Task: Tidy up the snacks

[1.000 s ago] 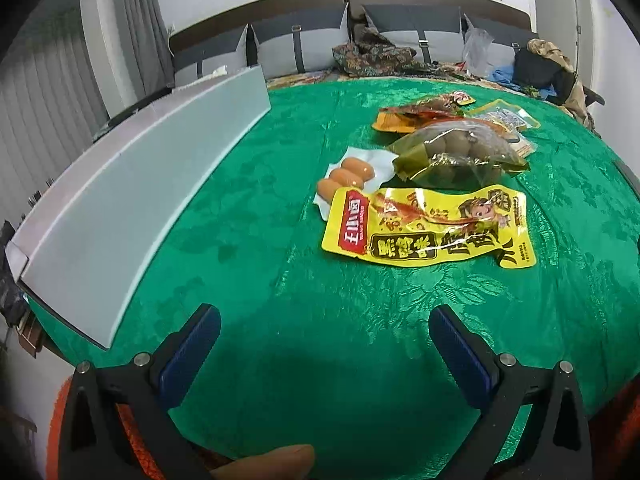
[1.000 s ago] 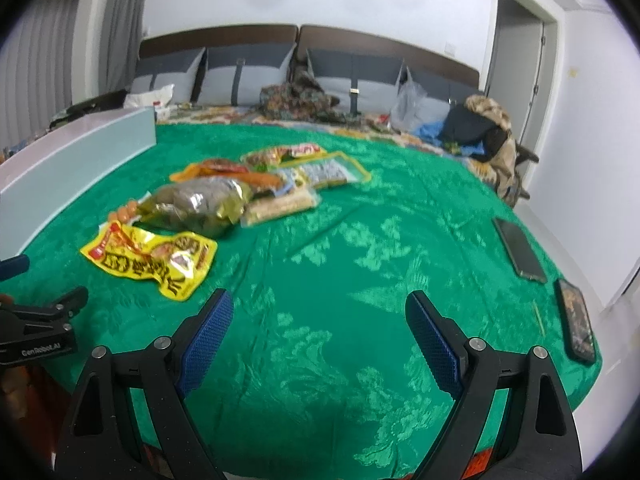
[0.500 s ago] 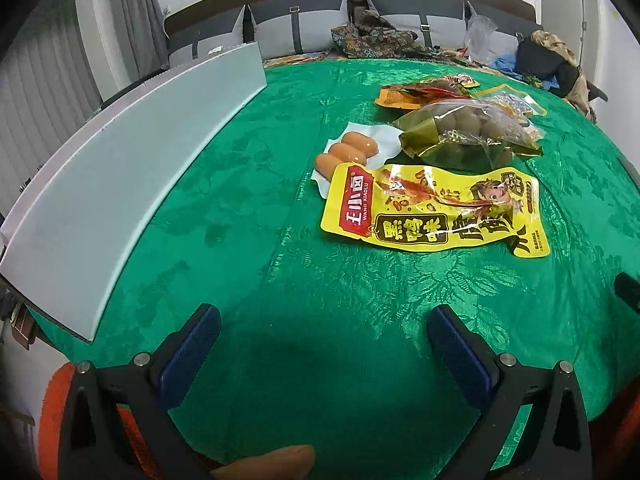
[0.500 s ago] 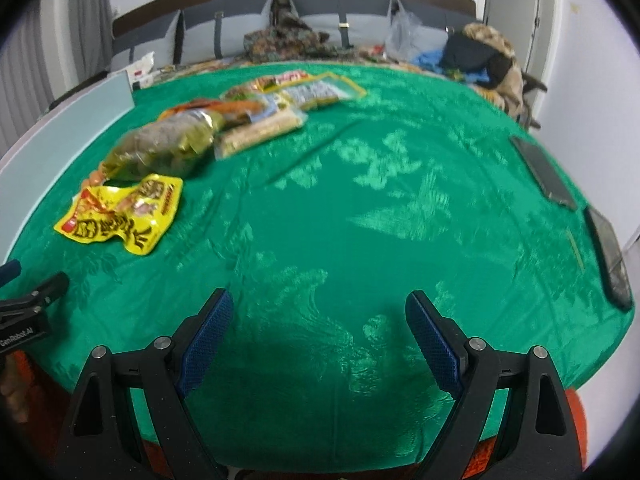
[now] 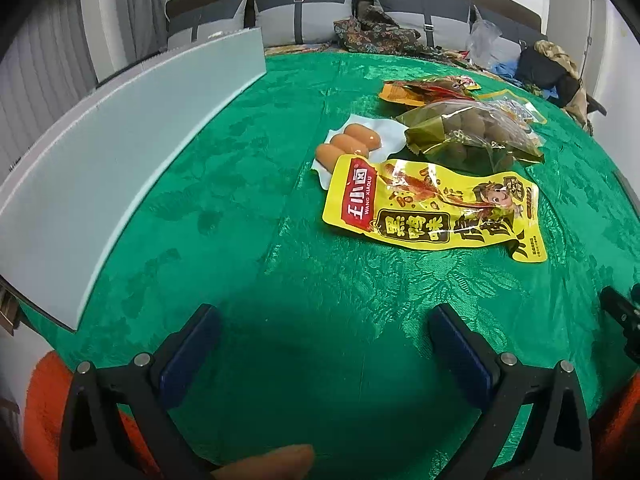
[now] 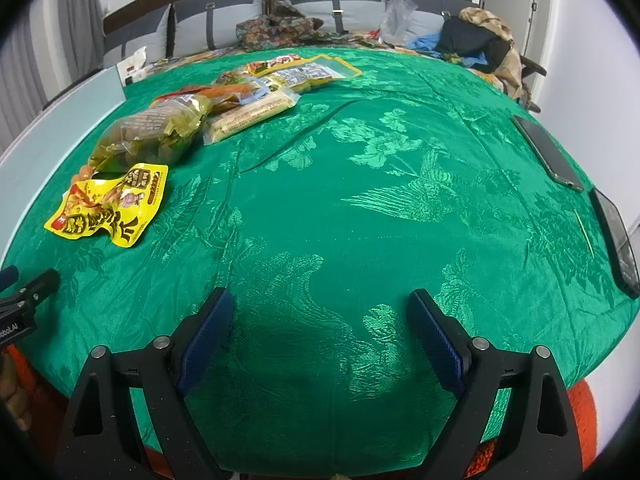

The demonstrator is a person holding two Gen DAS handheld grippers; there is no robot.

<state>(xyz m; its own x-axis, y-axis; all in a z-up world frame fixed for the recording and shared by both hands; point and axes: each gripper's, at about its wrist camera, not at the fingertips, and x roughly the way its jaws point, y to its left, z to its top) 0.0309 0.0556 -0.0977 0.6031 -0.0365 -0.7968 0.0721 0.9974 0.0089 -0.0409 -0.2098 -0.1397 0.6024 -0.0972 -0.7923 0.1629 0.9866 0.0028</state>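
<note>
both wrist views low over table edge, sharing yellow packet [image 5: 434, 210]

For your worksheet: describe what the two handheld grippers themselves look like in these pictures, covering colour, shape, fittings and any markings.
Both match. The left gripper and the right gripper each have two black angular plastic arms with triangular cut-outs and silver round fasteners. Their fingers carry dark blue ribbed pads. In the right wrist view, the left gripper's body at the picture's edge bears white lettering, only partly readable. No cables or sleeves can be made out.

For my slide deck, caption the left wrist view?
Open left gripper faces yellow snack packet and sausages on green tablecloth.
</note>
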